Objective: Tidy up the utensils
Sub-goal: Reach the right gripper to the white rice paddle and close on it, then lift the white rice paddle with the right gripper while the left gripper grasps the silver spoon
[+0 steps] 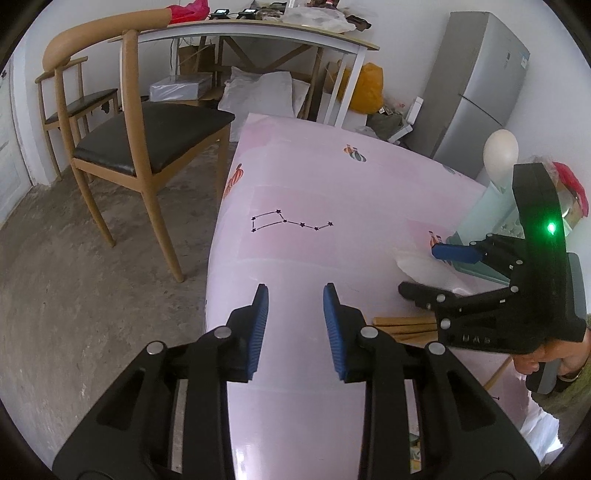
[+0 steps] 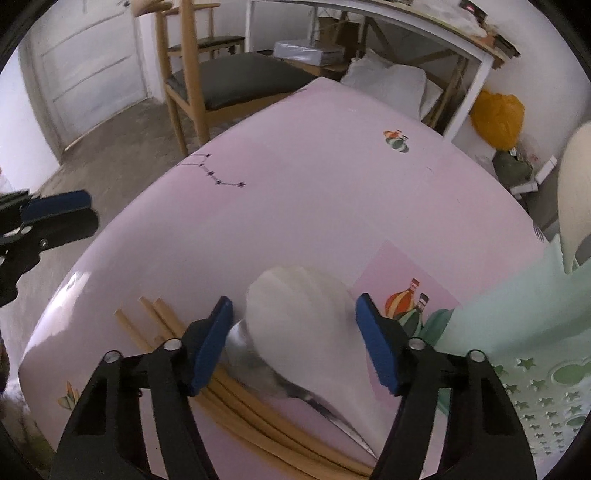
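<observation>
A white scalloped ladle (image 2: 299, 314), a metal spoon (image 2: 258, 363) and several wooden chopsticks (image 2: 236, 398) lie on the pink tablecloth (image 2: 314, 206). My right gripper (image 2: 295, 341) is open, its jaws straddling the ladle's bowl just above it. A mint green utensil holder (image 2: 517, 332) with a cream spoon (image 2: 574, 206) standing in it is at the right. My left gripper (image 1: 295, 325) is open and empty over the table's near left edge; the right gripper (image 1: 428, 269), the ladle (image 1: 421, 271) and chopsticks (image 1: 406, 326) show at its right.
A wooden chair (image 1: 147, 147) stands left of the table on the concrete floor. Behind it is a white desk (image 1: 258, 33) with clutter, bags beneath, and a grey fridge (image 1: 480, 92) at the right.
</observation>
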Available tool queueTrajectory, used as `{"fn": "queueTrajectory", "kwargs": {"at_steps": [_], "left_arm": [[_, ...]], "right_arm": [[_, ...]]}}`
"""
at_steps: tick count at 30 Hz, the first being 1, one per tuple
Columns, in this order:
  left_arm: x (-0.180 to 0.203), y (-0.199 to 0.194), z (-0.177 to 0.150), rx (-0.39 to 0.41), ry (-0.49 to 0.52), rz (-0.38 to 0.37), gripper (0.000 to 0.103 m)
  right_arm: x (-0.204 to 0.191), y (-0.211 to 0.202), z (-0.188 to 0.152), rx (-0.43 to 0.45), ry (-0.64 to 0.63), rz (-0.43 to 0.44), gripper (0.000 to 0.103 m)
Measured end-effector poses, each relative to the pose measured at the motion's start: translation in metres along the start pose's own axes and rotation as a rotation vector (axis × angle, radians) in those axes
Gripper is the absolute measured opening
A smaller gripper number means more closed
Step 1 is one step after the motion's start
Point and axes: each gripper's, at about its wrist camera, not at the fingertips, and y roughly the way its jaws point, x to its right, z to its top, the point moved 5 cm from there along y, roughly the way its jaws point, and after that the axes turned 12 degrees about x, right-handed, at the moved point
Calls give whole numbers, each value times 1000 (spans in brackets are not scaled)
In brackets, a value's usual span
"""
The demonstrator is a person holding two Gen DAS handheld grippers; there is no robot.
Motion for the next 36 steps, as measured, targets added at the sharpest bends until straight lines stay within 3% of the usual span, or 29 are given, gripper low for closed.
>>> {"fn": "queueTrajectory", "kwargs": {"at_steps": [4, 7, 9, 15, 26, 36], "left_arm": [[-2, 0, 0, 1, -9, 1, 29], [-3, -2, 0, 5, -9, 1, 29], [-3, -3, 1, 10, -6, 2, 29], [-3, -6, 1, 19, -10, -2, 29], [-4, -6, 1, 21, -8, -2, 29], [1, -6, 4, 25, -6, -20, 29]], "right_arm": [[1, 3, 2, -1, 9, -29, 57], [-6, 2, 4, 15, -42, -74, 49], [-10, -3, 7, 39, -69, -111, 35], [4, -21, 16, 91, -84, -246, 18], [4, -29, 11, 118, -216, -371, 13], [0, -62, 12, 203, -245, -375, 9]]}}
